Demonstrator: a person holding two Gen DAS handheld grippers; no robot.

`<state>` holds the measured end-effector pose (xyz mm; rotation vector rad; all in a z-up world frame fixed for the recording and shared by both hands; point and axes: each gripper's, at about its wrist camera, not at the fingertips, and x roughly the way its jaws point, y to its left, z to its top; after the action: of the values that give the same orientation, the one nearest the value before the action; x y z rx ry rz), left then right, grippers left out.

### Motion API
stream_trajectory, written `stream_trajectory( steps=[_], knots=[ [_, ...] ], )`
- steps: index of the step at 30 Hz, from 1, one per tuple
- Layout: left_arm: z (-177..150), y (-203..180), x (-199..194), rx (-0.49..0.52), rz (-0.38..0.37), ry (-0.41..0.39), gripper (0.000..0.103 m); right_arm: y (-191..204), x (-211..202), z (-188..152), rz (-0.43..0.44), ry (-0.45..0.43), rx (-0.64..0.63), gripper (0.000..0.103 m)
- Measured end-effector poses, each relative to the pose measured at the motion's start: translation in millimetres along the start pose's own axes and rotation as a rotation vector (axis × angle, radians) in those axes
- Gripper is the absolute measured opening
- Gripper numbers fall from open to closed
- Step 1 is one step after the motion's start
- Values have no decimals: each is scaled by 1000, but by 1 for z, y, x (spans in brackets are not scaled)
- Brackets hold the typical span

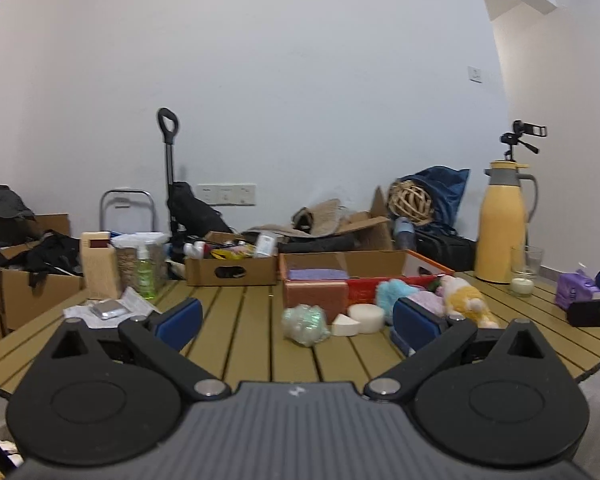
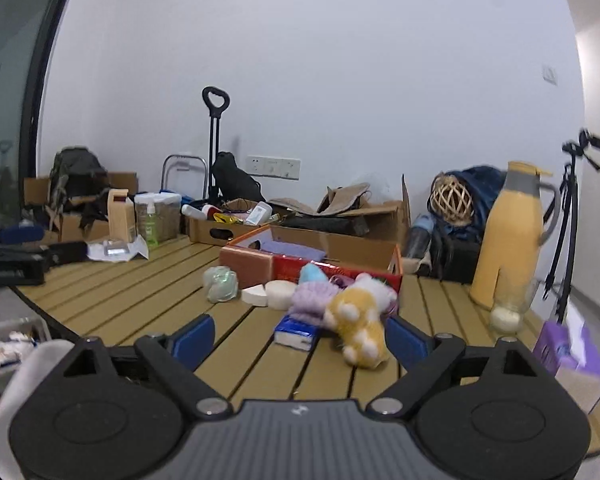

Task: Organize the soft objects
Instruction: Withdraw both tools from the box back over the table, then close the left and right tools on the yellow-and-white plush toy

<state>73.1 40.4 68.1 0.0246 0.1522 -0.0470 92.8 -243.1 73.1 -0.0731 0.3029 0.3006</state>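
An orange-red cardboard box (image 1: 380,283) (image 2: 340,271) stands mid-table with a purple cloth (image 1: 316,274) inside. In front of it lie a green shimmering mesh ball (image 1: 304,324) (image 2: 220,284), a white round sponge (image 1: 366,317), a white wedge sponge (image 2: 255,295), a blue plush (image 1: 394,292), a lilac knitted piece (image 2: 312,300), a yellow-and-white plush toy (image 1: 466,300) (image 2: 358,320) and a blue tissue pack (image 2: 298,334). My left gripper (image 1: 300,324) is open and empty, short of the mesh ball. My right gripper (image 2: 300,340) is open and empty, just short of the tissue pack and the plush toy.
A yellow thermos jug (image 1: 502,228) (image 2: 512,240), a glass with a candle (image 1: 524,276) and a purple tissue box (image 2: 572,356) stand at the right. A carton of bottles (image 1: 232,268), a green spray bottle (image 1: 145,272) and papers sit at the back left. The round table edge curves close by.
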Motion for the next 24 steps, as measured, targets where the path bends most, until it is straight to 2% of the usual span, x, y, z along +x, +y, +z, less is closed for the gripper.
stream_trajectory(
  steps=[3, 7, 11, 17, 21, 24],
  knots=[
    [-6, -8, 7, 2, -28, 0, 103, -5, 5, -6, -26, 13, 49, 91],
    [-10, -17, 33, 25, -34, 48, 103, -15, 17, -16, -41, 2, 77, 90],
    [-14, -25, 60, 4, -62, 85, 103, -31, 44, -23, -24, 34, 129, 87],
    [-19, -49, 105, 41, -101, 127, 103, -55, 86, -31, -33, 78, 184, 83],
    [-6, -77, 133, 42, -183, 100, 103, -76, 115, -33, -31, 98, 247, 79],
    [5, -100, 160, 24, -280, 106, 103, -92, 139, -36, -19, 110, 287, 78]
  ],
)
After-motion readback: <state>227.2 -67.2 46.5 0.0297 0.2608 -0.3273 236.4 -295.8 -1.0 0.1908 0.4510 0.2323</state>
